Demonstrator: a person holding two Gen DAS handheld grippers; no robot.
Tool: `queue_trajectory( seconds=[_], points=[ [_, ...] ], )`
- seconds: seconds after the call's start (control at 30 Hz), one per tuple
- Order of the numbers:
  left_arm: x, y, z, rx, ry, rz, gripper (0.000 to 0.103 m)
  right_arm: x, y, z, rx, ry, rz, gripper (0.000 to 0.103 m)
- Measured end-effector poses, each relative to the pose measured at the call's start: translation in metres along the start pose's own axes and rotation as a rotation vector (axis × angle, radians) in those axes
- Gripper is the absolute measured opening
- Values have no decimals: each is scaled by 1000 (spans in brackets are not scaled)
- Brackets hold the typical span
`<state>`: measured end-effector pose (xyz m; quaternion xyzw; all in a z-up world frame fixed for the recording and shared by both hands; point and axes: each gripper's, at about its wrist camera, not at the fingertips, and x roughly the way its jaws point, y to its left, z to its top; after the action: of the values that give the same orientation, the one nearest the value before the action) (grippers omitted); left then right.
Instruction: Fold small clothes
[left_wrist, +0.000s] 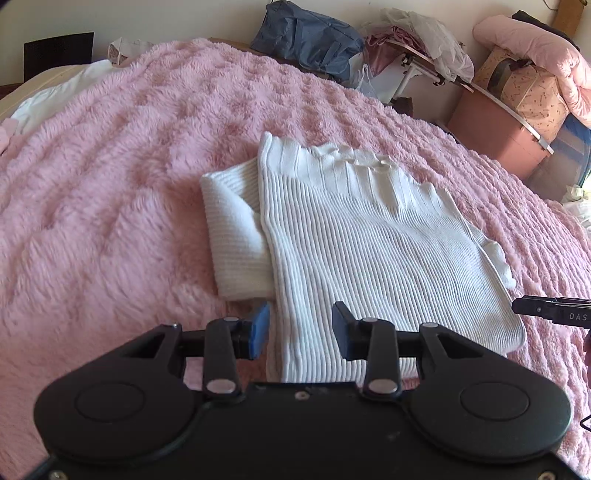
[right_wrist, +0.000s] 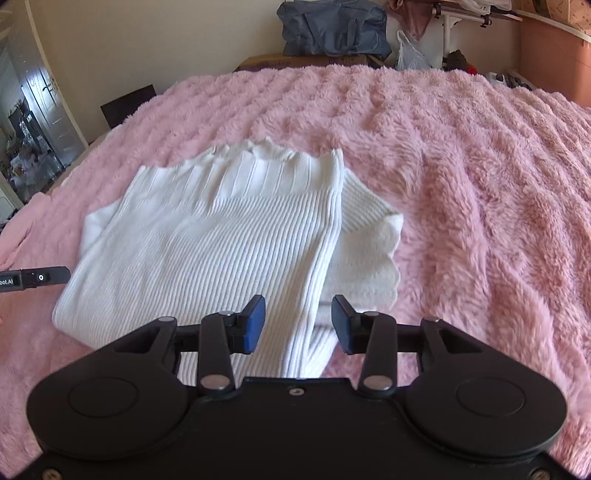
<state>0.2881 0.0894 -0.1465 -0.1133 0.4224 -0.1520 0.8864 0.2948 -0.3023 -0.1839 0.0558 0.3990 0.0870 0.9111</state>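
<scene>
A white ribbed knit top (left_wrist: 354, 240) lies folded on the pink fluffy blanket (left_wrist: 122, 184), its frilled hem at the far side. A folded sleeve part (left_wrist: 232, 236) sticks out from under its left edge. My left gripper (left_wrist: 301, 326) hovers open over the top's near left edge, with cloth lying below the pads and not pinched. In the right wrist view the same top (right_wrist: 207, 243) shows a second folded part (right_wrist: 365, 251) jutting out on its right. My right gripper (right_wrist: 298, 319) is open above the near right edge. The tip of each gripper shows in the other's view, the right one (left_wrist: 550, 312) and the left one (right_wrist: 35, 278).
Beyond the bed's far edge stand a blue bag (left_wrist: 310, 37), a brown box (left_wrist: 495, 129), plastic bags and a pink duvet (left_wrist: 535, 44). Another white garment (left_wrist: 62, 88) lies at the blanket's far left. A mirrored door (right_wrist: 26, 140) stands at the left.
</scene>
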Motion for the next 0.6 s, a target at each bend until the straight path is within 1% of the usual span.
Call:
queue_trajectory(
  seconds=[0.07,0.17,0.2,0.27,0.33,0.4,0.43,0.5,0.53,0.57,0.6],
  points=[
    [0,3,-10,-21,26,-13,37,-2,-1,-13,15,10,-5,44],
    [1,4,-20,-19,38,-25,37,-1,-2,-24,29,16,27,42],
    [2,4,-22,-20,45,-40,37,0,-1,-25,30,19,33,39],
    [7,5,-24,-47,75,-93,36,4,0,-27,54,38,67,24],
    [10,6,-24,-69,80,-106,36,7,4,-26,48,52,65,22],
    [12,8,-22,-91,86,-122,32,7,9,-25,25,58,53,21],
    [13,8,-21,-90,89,-124,31,7,11,-24,8,65,42,18],
    [17,4,-19,-61,108,-108,22,7,14,-22,-17,79,14,13],
    [19,2,-19,-51,123,-92,13,6,15,-23,-22,81,5,12],
    [21,1,-20,-42,138,-76,8,5,14,-24,-23,81,-5,12],
    [22,0,-20,-33,146,-65,7,5,14,-24,-23,79,-17,11]
  ],
)
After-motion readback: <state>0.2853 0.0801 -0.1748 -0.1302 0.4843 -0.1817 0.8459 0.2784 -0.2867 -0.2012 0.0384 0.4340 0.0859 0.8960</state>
